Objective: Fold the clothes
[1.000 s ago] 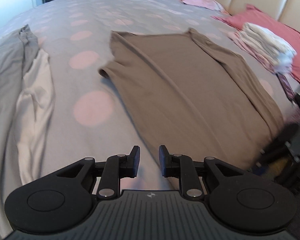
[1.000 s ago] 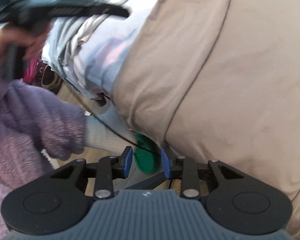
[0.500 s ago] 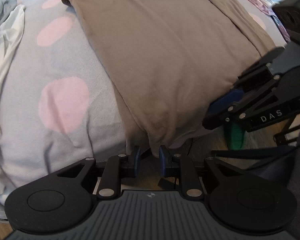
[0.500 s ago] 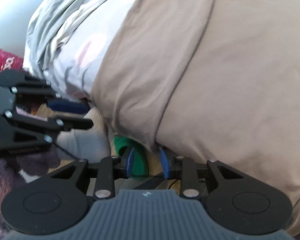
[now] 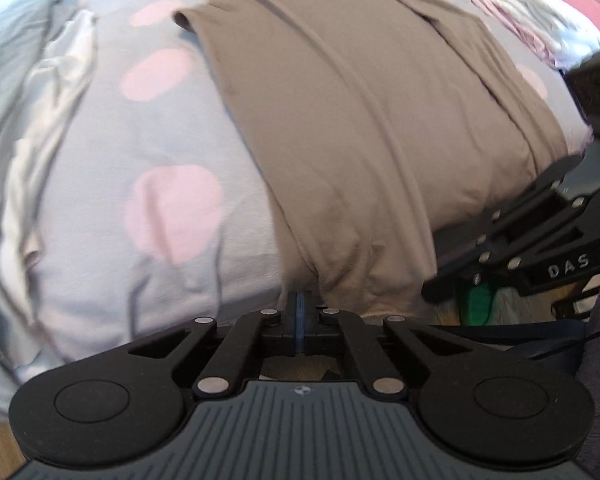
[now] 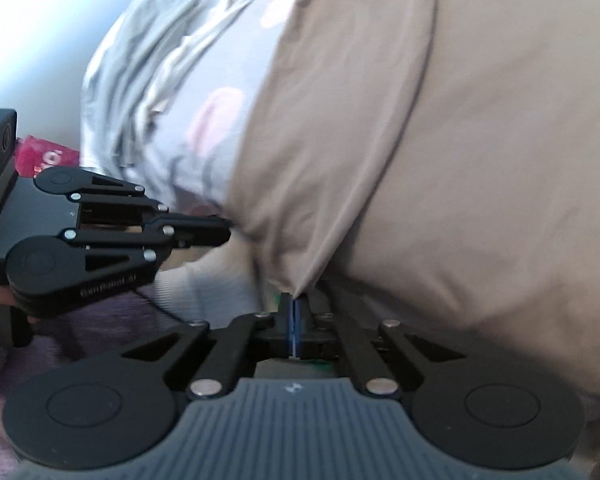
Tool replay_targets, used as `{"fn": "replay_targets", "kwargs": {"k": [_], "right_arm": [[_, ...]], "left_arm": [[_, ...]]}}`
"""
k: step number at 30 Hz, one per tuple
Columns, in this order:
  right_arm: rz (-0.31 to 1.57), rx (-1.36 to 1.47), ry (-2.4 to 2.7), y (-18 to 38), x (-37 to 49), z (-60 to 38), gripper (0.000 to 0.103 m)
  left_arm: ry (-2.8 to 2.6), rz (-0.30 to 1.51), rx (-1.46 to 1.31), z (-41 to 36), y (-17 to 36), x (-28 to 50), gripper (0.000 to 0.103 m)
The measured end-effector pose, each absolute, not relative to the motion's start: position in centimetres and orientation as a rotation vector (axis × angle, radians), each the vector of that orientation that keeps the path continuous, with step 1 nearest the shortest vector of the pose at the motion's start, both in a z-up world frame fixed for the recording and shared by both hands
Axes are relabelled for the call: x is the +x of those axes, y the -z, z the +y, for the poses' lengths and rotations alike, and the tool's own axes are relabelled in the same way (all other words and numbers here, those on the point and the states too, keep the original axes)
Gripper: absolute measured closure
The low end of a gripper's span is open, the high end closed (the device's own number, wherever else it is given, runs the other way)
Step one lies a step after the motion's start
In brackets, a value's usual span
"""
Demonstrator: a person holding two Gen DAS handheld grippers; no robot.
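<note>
A brown shirt (image 5: 348, 112) lies flat on the bed, its hem hanging over the near edge. It also fills the right wrist view (image 6: 460, 152). My left gripper (image 5: 300, 300) is shut on the hem's left corner at the bed edge. My right gripper (image 6: 295, 300) is shut on a pulled-out point of the hem further right. The right gripper also shows at the right of the left wrist view (image 5: 440, 292), and the left gripper at the left of the right wrist view (image 6: 224, 234).
The bed has a grey sheet with pink dots (image 5: 172, 208). Grey and white garments (image 5: 40, 92) lie at the left. A stack of folded clothes (image 5: 540, 24) sits at the far right. A green object (image 5: 476, 300) lies on the floor below the bed edge.
Both grippers were open below the hem and have shut on it. The left gripper dropped from over the bed to the bed edge, and the hem is now pulled into points.
</note>
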State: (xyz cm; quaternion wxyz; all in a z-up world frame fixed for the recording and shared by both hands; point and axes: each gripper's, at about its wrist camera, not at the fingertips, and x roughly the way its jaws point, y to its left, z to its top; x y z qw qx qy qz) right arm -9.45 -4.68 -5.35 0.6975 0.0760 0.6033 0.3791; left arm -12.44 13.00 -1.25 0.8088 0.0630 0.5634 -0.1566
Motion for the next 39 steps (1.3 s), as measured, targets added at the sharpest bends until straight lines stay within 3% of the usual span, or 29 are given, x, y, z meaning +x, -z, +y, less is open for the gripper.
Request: {"fn": "replay_targets", "kwargs": {"k": [4,7,11,16,19,27,34,36,39], "right_arm": [[1.368,0.191,-0.863,5.5,-9.6,-3.9,0.102],[1.376,0.167,-0.843,5.5,-9.7,-3.9,0.102],[1.383,0.143,-0.803,5.8,-9.7,-4.3,0.102],[1.391,0.137,-0.781,6.3,-9.5,-4.7,0.102],[1.391,0.131,-0.778,6.3,-9.6,-4.7,0.102],[1.412,0.223,-0.834,6.2,-9.8,-4.8,0.102],[1.46,0.205,-0.835,6.8,-10.0,-3.9,0.102],[1.462,0.172,-0.816,7.1,-10.0,-3.7,0.097],[1.422,0.133,-0.805,6.3,-9.8,-4.1,0.096]], "left_arm": [[0.337,1.203,0.147,12.8,2.0,-12.4,0.103],[0.369,1.214,0.173,11.8,3.3,-12.0,0.091],[0.389,1.213,0.187,11.2,4.3,-11.6,0.088],[0.407,1.22,0.175,10.8,5.4,-11.4,0.088],[0.414,1.22,0.166,11.1,5.1,-11.5,0.103],[0.363,1.214,0.122,12.9,0.9,-13.3,0.103],[0.322,1.263,0.164,11.5,2.9,-12.0,0.103],[0.316,1.281,0.16,11.6,3.2,-11.6,0.102],[0.322,1.27,0.131,12.1,2.1,-11.3,0.09]]}}
